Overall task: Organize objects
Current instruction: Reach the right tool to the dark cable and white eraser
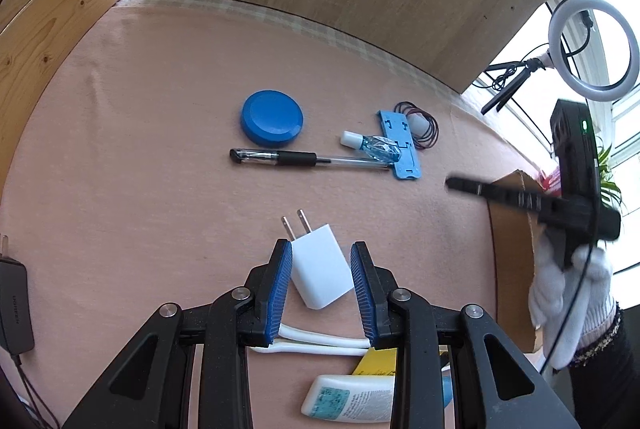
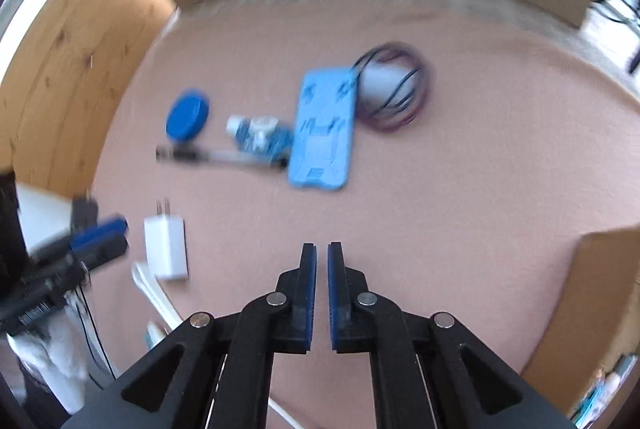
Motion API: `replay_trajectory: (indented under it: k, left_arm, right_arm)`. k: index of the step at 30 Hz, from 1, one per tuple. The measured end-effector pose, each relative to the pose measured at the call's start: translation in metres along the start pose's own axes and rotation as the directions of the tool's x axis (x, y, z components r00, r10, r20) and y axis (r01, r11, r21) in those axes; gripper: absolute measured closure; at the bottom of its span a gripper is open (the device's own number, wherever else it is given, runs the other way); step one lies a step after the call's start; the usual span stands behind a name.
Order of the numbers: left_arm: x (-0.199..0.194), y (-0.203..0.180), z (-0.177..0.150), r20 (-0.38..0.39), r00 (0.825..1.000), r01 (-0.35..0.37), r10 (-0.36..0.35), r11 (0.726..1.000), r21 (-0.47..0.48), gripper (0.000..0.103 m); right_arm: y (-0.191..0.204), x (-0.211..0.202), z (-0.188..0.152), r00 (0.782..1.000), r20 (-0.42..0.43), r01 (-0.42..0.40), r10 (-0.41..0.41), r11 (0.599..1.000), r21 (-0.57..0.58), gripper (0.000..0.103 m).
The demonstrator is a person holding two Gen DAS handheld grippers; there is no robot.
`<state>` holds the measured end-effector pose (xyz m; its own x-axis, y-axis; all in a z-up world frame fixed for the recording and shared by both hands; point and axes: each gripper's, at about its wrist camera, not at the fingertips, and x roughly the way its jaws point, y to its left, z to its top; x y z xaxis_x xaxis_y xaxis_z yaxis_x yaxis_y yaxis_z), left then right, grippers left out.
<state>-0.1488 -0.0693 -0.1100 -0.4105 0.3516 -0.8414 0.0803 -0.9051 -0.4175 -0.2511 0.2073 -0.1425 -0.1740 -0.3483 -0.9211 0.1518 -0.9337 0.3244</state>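
The left gripper has ribbed blue fingers apart, straddling a smooth white boxy charger on the pink cloth surface near its front edge. The right gripper has its fingers together, empty. A round blue lid, clear pen, small bottle and flat blue plate lie mid-surface.

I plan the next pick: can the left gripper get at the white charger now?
Probably yes. The white charger lies flat between the left gripper's spread fingers, nothing covers it, though its pads do not clearly press it yet.
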Motion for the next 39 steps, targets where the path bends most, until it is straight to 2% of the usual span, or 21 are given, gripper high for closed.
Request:
replay_trajectory:
  k: [3, 5, 8, 12, 14, 17, 21, 24, 31, 36, 38, 39]
  left_arm:
    - [-0.002, -0.001, -0.002, 0.005, 1.000, 0.000, 0.000, 1.000, 0.003, 0.070]
    - [-0.005, 0.001, -0.004, 0.007, 1.000, 0.002, -0.002, 1.000, -0.003, 0.070]
    - [-0.010, 0.003, -0.007, 0.010, 1.000, -0.006, 0.006, 1.000, -0.005, 0.070]
    - [-0.016, 0.011, -0.009, 0.015, 1.000, -0.015, 0.015, 1.000, -0.011, 0.070]
    - [-0.019, 0.015, -0.009, 0.019, 1.000, -0.017, 0.017, 1.000, -0.019, 0.070]
    - [-0.018, 0.019, -0.009, 0.017, 1.000, -0.016, 0.017, 1.000, -0.025, 0.070]
    - [-0.013, 0.017, -0.009, 0.012, 1.000, -0.006, 0.006, 1.000, -0.022, 0.070]
    - [-0.009, 0.012, -0.009, 0.006, 1.000, 0.001, -0.001, 1.000, -0.012, 0.070]
    - [0.003, -0.006, -0.009, -0.015, 1.000, 0.014, -0.014, 1.000, 0.019, 0.070]
    - [0.006, -0.016, -0.009, -0.021, 1.000, 0.015, -0.015, 0.999, 0.034, 0.070]
    - [0.007, -0.019, -0.008, -0.025, 1.000, 0.018, -0.018, 0.999, 0.037, 0.070]
    - [0.007, -0.020, -0.008, -0.027, 0.999, 0.019, -0.018, 0.999, 0.042, 0.070]
  right_arm:
    - [-0.013, -0.014, 0.012, 0.994, 0.094, 0.053, -0.059, 0.996, 0.071, 0.096]
    - [-0.023, -0.017, 0.024, 0.989, 0.136, 0.045, -0.065, 0.988, 0.145, 0.091]
    - [-0.032, -0.009, 0.041, 0.987, 0.148, 0.035, -0.068, 0.977, 0.212, 0.090]
    - [-0.029, 0.012, 0.051, 0.982, 0.118, 0.118, -0.148, 0.966, 0.229, 0.087]
    - [-0.028, 0.016, 0.053, 0.980, 0.133, 0.114, -0.150, 0.964, 0.242, 0.088]
    - [-0.023, 0.017, 0.050, 0.987, 0.116, 0.080, -0.109, 0.969, 0.233, 0.100]
    - [-0.019, 0.005, 0.033, 0.989, 0.132, 0.044, -0.072, 0.978, 0.203, 0.100]
    - [-0.022, -0.001, 0.015, 0.991, 0.130, -0.007, -0.022, 0.977, 0.214, 0.100]
    - [-0.034, -0.017, -0.028, 0.993, 0.112, -0.059, 0.034, 0.972, 0.226, 0.100]
    - [-0.014, -0.012, -0.054, 0.996, 0.057, -0.070, 0.062, 0.988, 0.140, 0.100]
    - [-0.009, -0.019, -0.064, 0.991, 0.060, -0.122, 0.116, 0.986, 0.116, 0.100]
    - [-0.007, -0.021, -0.067, 0.991, 0.060, -0.123, 0.117, 0.986, 0.108, 0.100]
